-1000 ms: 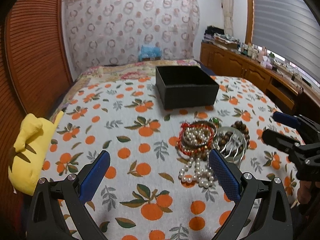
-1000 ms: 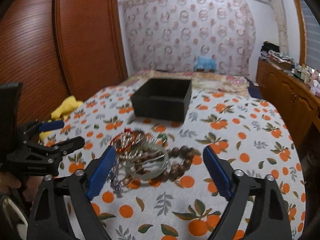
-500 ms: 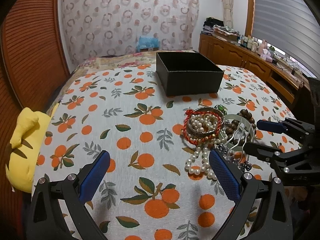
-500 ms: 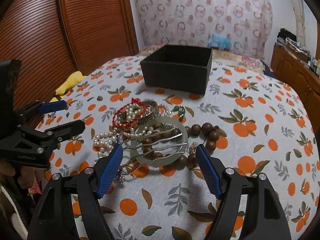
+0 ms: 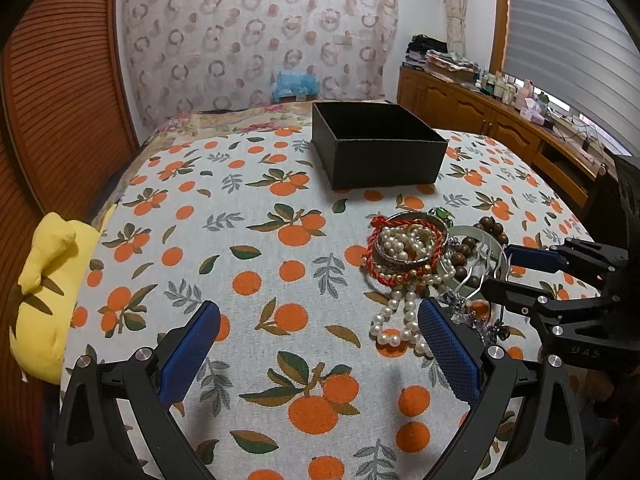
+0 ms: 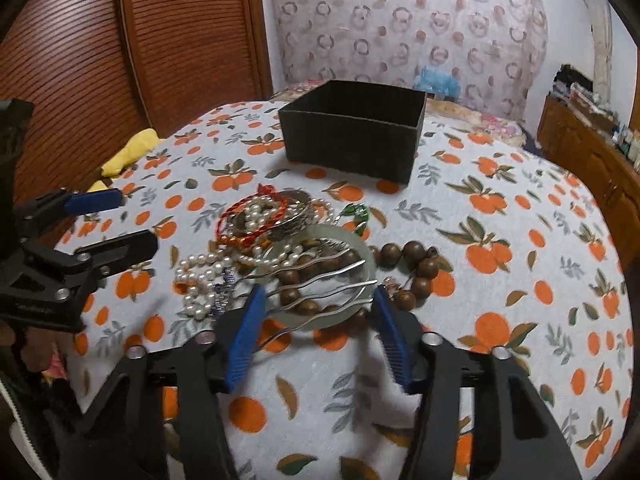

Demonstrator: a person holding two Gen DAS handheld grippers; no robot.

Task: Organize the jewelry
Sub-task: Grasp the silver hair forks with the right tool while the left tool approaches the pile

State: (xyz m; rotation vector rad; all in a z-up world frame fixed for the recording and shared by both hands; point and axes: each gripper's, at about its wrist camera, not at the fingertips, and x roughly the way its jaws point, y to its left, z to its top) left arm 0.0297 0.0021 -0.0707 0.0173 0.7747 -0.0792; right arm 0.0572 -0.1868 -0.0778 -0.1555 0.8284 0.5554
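Note:
A heap of jewelry lies on the orange-print cloth: a pearl necklace (image 5: pixel 400 322) (image 6: pixel 204 268), a red cord bracelet (image 5: pixel 404 240) (image 6: pixel 252 210), a pale jade bangle (image 6: pixel 366 258), a silver hair comb (image 6: pixel 320 280) and brown wooden beads (image 6: pixel 416 258). An open black box (image 5: pixel 376 146) (image 6: pixel 352 136) stands behind the heap. My left gripper (image 5: pixel 318 344) is open, left of the pearls. My right gripper (image 6: pixel 318 312) is open, its fingers either side of the bangle and comb; it also shows in the left wrist view (image 5: pixel 516 272).
A yellow plush toy (image 5: pixel 44 280) lies at the cloth's left edge. A wooden sideboard (image 5: pixel 500 128) with clutter runs along the right. Ribbed wooden doors (image 6: pixel 160 40) stand on the left.
My right gripper has moved forward and down to the heap and narrowed, now straddling the bangle and comb. My left gripper has drifted slightly nearer the pearls.

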